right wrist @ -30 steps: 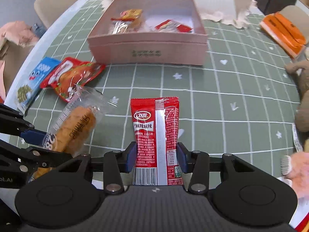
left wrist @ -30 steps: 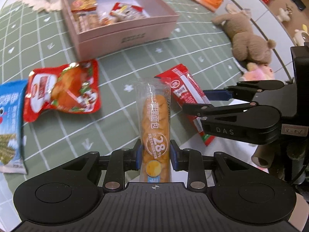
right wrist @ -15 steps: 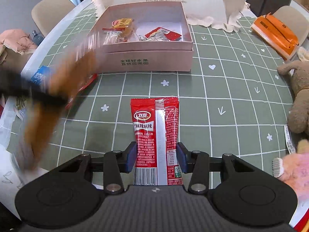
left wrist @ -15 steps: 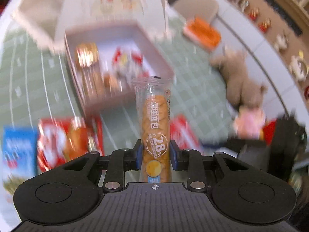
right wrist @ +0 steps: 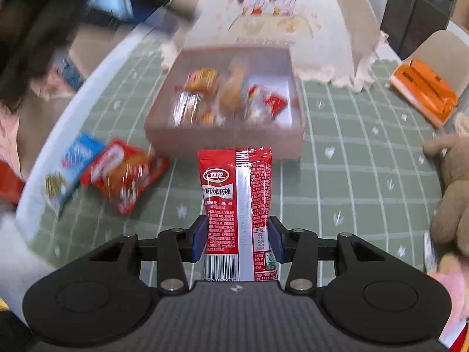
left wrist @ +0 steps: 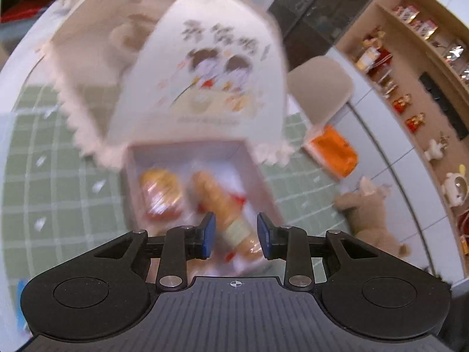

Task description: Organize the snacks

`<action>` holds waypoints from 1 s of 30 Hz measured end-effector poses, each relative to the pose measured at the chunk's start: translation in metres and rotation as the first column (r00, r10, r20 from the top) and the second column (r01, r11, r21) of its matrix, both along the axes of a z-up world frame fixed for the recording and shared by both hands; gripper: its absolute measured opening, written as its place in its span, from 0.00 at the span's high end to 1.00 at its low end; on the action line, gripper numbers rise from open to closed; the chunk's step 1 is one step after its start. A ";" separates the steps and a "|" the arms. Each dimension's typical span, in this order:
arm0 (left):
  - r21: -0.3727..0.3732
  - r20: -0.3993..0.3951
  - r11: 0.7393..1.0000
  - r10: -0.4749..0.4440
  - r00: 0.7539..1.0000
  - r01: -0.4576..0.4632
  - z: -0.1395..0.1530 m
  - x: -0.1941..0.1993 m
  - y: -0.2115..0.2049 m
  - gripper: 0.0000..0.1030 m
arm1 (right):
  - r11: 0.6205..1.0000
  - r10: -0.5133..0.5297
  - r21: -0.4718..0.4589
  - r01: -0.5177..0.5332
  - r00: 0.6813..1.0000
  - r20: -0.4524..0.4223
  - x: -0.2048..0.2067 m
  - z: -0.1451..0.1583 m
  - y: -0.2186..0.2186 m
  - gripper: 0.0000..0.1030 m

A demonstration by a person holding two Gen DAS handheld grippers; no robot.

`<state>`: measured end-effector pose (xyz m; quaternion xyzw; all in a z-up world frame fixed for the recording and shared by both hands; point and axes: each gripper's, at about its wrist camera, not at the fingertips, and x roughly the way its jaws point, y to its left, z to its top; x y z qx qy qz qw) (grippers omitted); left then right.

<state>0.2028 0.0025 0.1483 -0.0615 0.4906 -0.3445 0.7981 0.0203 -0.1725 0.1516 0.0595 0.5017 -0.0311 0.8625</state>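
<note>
The pink box (right wrist: 222,138) holds several snacks on the green checked cloth. The bread stick packet (left wrist: 222,202) lies tilted inside it, beside a yellow-red snack (left wrist: 161,193), and shows blurred in the right wrist view too (right wrist: 231,88). My left gripper (left wrist: 236,234) hangs short of the box, jaws apart, pads clear of the bread seen beyond them. My right gripper (right wrist: 236,240) is shut on the red spicy-strip packet (right wrist: 234,199), held upright above the cloth before the box. A red chicken packet (right wrist: 123,173) and a blue seaweed packet (right wrist: 70,167) lie left of the box.
A cream food-cover tent (right wrist: 278,14) stands right behind the box. An orange pack (right wrist: 422,88) and a brown plush toy (right wrist: 451,190) lie to the right. The round table's edge curves along the left. A dark blurred shape (right wrist: 35,14) fills the upper left.
My left gripper swung up and toward the box; the bread packet left its jaws and now lies in the box. My right gripper rose a little with the red packet.
</note>
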 end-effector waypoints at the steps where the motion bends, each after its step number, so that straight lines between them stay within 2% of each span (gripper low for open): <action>1: 0.026 0.005 1.000 0.008 1.000 -0.008 -0.007 -0.005 0.008 0.67 | 1.000 -0.009 -0.002 0.009 1.000 0.018 0.011 0.008 -0.004 0.58; 3: 0.081 0.016 0.996 0.021 1.000 -0.022 -0.020 -0.018 0.025 0.67 | 1.000 -0.022 -0.004 0.022 0.997 0.067 0.038 0.025 -0.010 0.58; 5: 0.106 -0.001 0.994 0.037 0.999 -0.037 -0.035 -0.029 0.044 0.67 | 0.999 -0.036 0.027 0.033 0.992 0.118 0.072 0.039 -0.017 0.57; 6: 0.110 -0.016 0.993 0.046 0.999 -0.044 -0.040 -0.031 0.053 0.67 | 0.998 -0.043 0.052 0.036 0.989 0.141 0.090 0.044 -0.021 0.54; 8: 0.126 -0.038 0.990 0.064 0.997 -0.058 -0.052 -0.040 0.073 0.67 | 0.995 -0.057 0.085 0.046 0.989 0.138 0.122 0.046 -0.026 0.50; 11: 0.162 -0.010 0.983 0.083 0.997 -0.080 -0.057 -0.046 0.098 0.67 | 0.995 -0.074 0.079 0.066 0.992 0.099 0.149 0.036 -0.020 0.50; 16: 0.242 0.064 0.955 0.161 0.985 -0.172 -0.067 -0.038 0.146 0.67 | 0.993 0.052 0.102 -0.058 0.997 0.058 0.132 0.009 0.023 0.50; 19: 0.280 0.057 0.927 0.243 0.968 -0.250 -0.082 -0.026 0.174 0.67 | 0.978 0.160 0.125 -0.165 0.986 0.044 0.116 -0.011 0.060 0.50; 21: 0.293 0.043 0.916 0.273 0.961 -0.274 -0.092 -0.021 0.188 0.67 | 0.961 0.205 0.183 -0.206 0.979 0.025 0.109 -0.026 0.079 0.50; 24: 0.309 0.016 0.917 0.259 0.966 -0.251 -0.103 -0.023 0.193 0.67 | 0.940 0.235 0.259 -0.223 0.972 -0.016 0.107 -0.051 0.102 0.50; 30: 0.293 -0.022 0.946 0.152 0.988 -0.139 -0.108 -0.045 0.167 0.67 | 0.957 0.249 0.180 -0.226 0.962 -0.116 0.095 -0.092 0.130 0.52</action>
